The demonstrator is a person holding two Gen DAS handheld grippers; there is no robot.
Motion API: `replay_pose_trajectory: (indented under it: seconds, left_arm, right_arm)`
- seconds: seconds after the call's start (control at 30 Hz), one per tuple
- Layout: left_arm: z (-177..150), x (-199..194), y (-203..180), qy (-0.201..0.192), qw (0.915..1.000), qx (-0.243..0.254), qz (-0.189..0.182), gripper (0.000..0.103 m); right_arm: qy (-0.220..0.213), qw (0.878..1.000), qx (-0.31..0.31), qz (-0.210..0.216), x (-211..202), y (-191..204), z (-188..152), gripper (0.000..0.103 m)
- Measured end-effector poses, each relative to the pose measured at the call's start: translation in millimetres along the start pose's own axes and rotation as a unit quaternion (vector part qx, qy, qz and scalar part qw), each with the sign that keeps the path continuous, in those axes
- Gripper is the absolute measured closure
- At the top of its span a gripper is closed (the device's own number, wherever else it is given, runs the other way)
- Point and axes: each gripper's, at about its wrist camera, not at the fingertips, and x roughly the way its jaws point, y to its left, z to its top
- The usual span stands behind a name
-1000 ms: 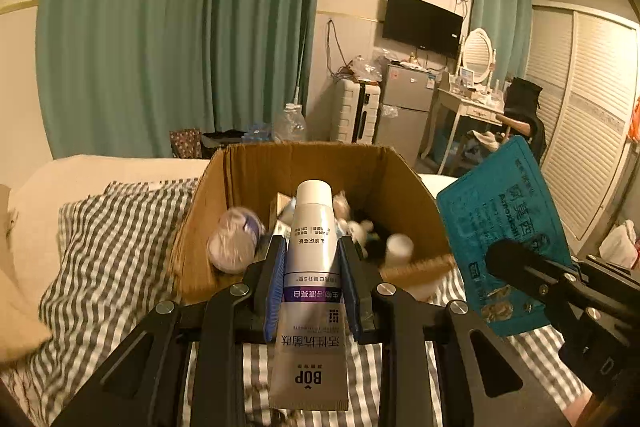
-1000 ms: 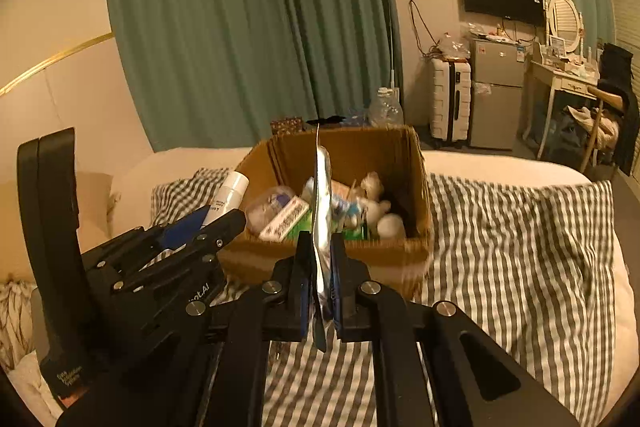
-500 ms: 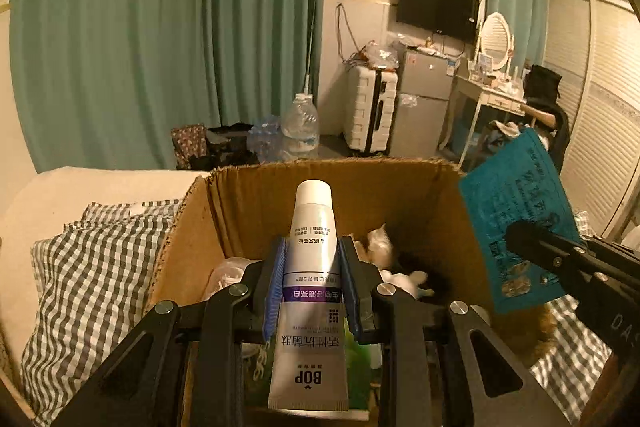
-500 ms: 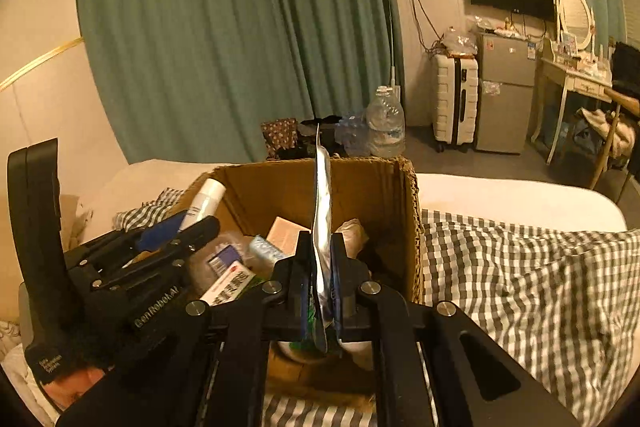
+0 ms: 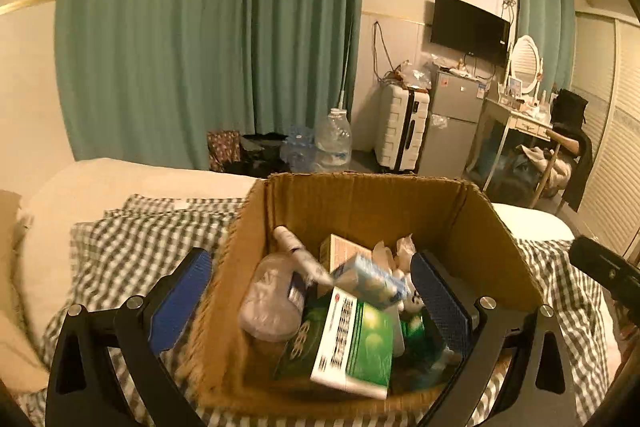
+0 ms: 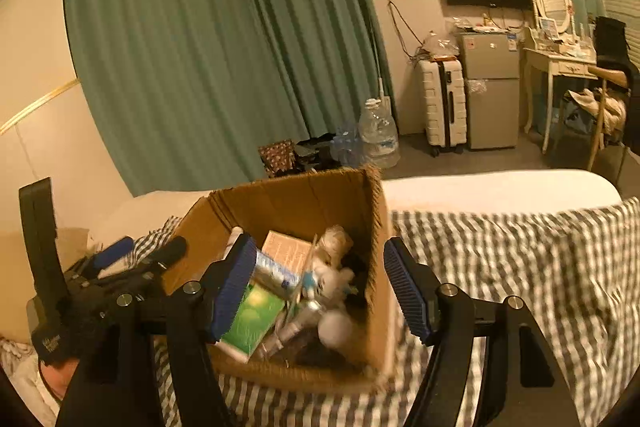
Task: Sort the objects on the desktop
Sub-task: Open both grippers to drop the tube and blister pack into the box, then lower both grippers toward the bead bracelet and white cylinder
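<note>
Opening over the cardboard box (image 5: pixel 362 211), both the left gripper (image 5: pixel 310 293) and right gripper (image 6: pixel 316 285) grasp nothing, so their spreading jaws should lift clear of its walls.

A bed (image 6: pixel 500 187) carries everything here. A grey-and-white checked blanket (image 6: pixel 520 267) is spread over most of it, rumpled into folds toward the left, with plain cream bedding (image 5: pixel 120 183) showing bare along the far edge. An open cardboard box (image 5: pixel 360 203) sits directly on the blanket, its flaps standing up, crammed with small packets and bottles.
</note>
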Motion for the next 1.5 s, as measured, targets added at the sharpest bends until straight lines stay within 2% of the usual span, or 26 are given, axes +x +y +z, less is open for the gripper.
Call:
replay_pose_trajectory:
  seconds: [0.2,0.37,0.5,0.7,0.73,0.8,0.87,0.9,1.07,1.23,1.3,1.37,1.47,1.5]
  left_arm:
    - [-25.3,-52.8,8.3,0.012,0.9999,0.004,0.002,0.0]
    - [-52.2,-80.9,13.4,0.049,0.9987,-0.003,-0.013,0.0]
    - [-84.9,-91.9,15.1,0.079,0.9965,-0.017,-0.024,0.0]
    - [-160.7,-65.3,13.8,0.138,0.99,-0.016,-0.024,0.0]
    - [-172.1,-58.6,15.4,0.146,0.9889,-0.016,-0.024,0.0]
    - [-189.7,-42.9,18.8,0.16,0.9868,-0.014,-0.018,0.0]
    - [-194.8,-32.4,22.1,0.163,0.9864,-0.007,-0.013,0.0]
    - [-196.0,-27.3,23.1,0.16,0.987,-0.002,-0.012,0.0]
    - [-197.8,1.9,21.0,0.163,0.9855,0.046,0.003,0.0]
    - [-201.5,31.4,24.3,0.191,0.9807,0.035,-0.024,0.002]
    - [-204.5,38.2,28.6,0.202,0.9783,0.019,-0.04,0.005]
    - [-207.0,38.8,28.8,0.207,0.9773,0.021,-0.038,0.011]
    - [-209.5,32.7,22.5,0.213,0.974,0.061,-0.048,0.027]
    - [-210.1,29.7,21.4,0.216,0.9725,0.069,-0.055,0.028]
  right_arm:
    - [0.039,0.998,0.012,-0.04,-52.8,-9.5,-35.2,0.036]
    - [0.068,0.996,0.015,-0.058,-82.1,-3.4,-61.8,0.036]
    - [0.074,0.995,0.017,-0.07,-95.7,6.1,-82.4,0.036]
    - [0.117,0.986,0.017,-0.115,-83.2,-3.5,-133.3,0.037]
    - [0.126,0.985,0.021,-0.118,-80.1,-10.0,-141.1,0.039]
    - [0.151,0.98,0.033,-0.129,-71.7,-25.7,-156.9,0.049]
    - [0.175,0.973,0.042,-0.143,-61.0,-41.5,-168.1,0.059]
    - [0.182,0.971,0.048,-0.148,-57.5,-46.8,-170.9,0.06]
    - [0.208,0.962,0.037,-0.175,-32.7,-50.8,-176.7,0.063]
    - [0.255,0.943,0.045,-0.209,-6.2,-65.0,-192.6,0.063]
    - [0.259,0.939,0.036,-0.223,-2.4,-66.0,-192.7,0.063]
    - [0.263,0.938,0.035,-0.223,-0.2,-68.0,-193.4,0.063]
    - [0.265,0.936,0.027,-0.23,1.6,-68.8,-195.0,0.063]
    - [0.266,0.936,0.025,-0.231,1.9,-68.9,-195.0,0.063]
